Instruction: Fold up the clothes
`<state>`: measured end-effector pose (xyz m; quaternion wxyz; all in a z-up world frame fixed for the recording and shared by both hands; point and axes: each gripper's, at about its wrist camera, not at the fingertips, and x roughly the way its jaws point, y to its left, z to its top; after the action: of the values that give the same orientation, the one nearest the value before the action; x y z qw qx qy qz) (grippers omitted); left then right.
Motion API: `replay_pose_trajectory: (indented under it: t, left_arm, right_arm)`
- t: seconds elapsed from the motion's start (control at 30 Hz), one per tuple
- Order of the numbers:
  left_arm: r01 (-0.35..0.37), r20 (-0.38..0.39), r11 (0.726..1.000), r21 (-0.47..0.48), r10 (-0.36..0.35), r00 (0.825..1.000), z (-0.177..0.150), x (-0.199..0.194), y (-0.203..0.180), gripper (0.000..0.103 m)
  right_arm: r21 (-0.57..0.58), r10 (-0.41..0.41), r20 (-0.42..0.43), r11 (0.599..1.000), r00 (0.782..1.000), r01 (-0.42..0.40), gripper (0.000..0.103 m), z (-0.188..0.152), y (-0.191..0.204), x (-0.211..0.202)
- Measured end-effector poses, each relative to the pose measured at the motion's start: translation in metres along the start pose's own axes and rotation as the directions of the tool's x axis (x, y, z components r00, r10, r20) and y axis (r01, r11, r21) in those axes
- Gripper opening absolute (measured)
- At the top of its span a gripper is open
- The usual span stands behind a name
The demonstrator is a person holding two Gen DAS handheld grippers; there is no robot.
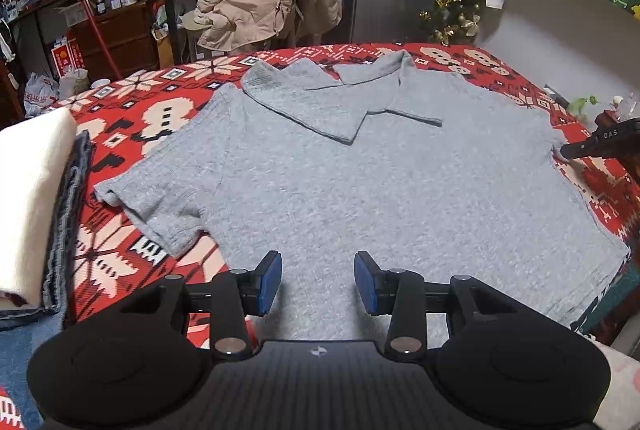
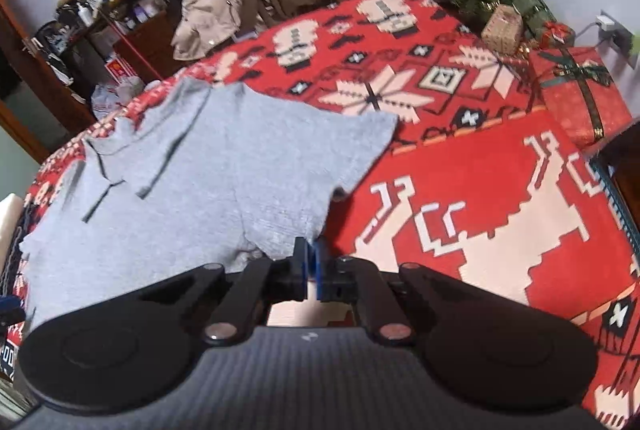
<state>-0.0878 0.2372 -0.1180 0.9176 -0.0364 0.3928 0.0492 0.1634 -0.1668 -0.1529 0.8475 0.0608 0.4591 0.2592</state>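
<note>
a soft grey knit shirt with a collar [image 1: 360, 174] lies flat on a red blanket with white snowflake shapes [image 2: 460, 166], spread out so it can be folded. the right gripper [image 2: 311, 258] is pinched tight on the shirt's side edge under the sleeve, likely to lift that side over. the left gripper [image 1: 318, 280] waits partly open above the bottom hem, holding nothing. folded white and blue clothes [image 1: 36, 202] sit nearby.
</note>
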Motion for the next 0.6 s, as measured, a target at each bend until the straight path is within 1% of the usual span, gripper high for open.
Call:
replay_pose_trajectory:
  t: [0.03,0.1,0.13,0.2,0.3,0.43,0.47,0.53,0.6]
  left_arm:
    - [-0.008,0.000,1.000,-0.007,0.008,1.000,-0.002,-0.002,0.003,0.040]
    - [-0.022,-0.003,0.999,-0.030,0.022,1.000,-0.005,-0.005,0.012,0.041]
    - [-0.028,-0.006,0.998,-0.053,0.028,1.000,-0.007,-0.006,0.018,0.041]
    - [-0.047,-0.006,0.993,-0.113,0.047,0.999,-0.007,-0.007,0.033,0.041]
    - [-0.065,0.003,0.975,-0.211,0.067,0.998,-0.004,-0.006,0.057,0.041]
    - [-0.085,0.009,0.948,-0.308,0.092,0.996,0.004,0.002,0.082,0.040]
    - [-0.083,0.011,0.945,-0.317,0.091,0.996,0.006,0.005,0.085,0.036]
    - [-0.079,0.009,0.945,-0.318,0.086,0.996,0.010,0.012,0.089,0.032]
    - [-0.078,-0.003,0.947,-0.311,0.081,0.997,0.013,0.020,0.091,0.032]
  right_arm:
    - [0.000,-0.004,-0.003,1.000,1.000,0.004,0.004,-0.001,0.000,0.001]
    - [-0.006,-0.013,-0.013,1.000,1.000,0.013,0.009,-0.002,0.001,0.000]
    - [-0.014,-0.019,-0.021,1.000,1.000,0.019,0.010,-0.003,0.002,-0.002]
    - [-0.036,-0.036,-0.025,0.999,0.999,0.035,0.015,-0.004,0.002,-0.007]
    - [-0.060,-0.060,-0.020,0.996,0.998,0.058,0.016,-0.009,0.000,-0.015]
    - [-0.035,-0.061,-0.019,0.998,0.998,0.060,0.017,-0.017,-0.004,-0.021]
    - [-0.035,-0.059,-0.017,0.998,0.998,0.059,0.017,-0.018,-0.004,-0.022]
    - [-0.036,-0.056,-0.013,0.998,0.998,0.056,0.017,-0.021,-0.005,-0.025]
    - [-0.042,-0.054,-0.011,0.998,0.999,0.053,0.018,-0.023,-0.004,-0.028]
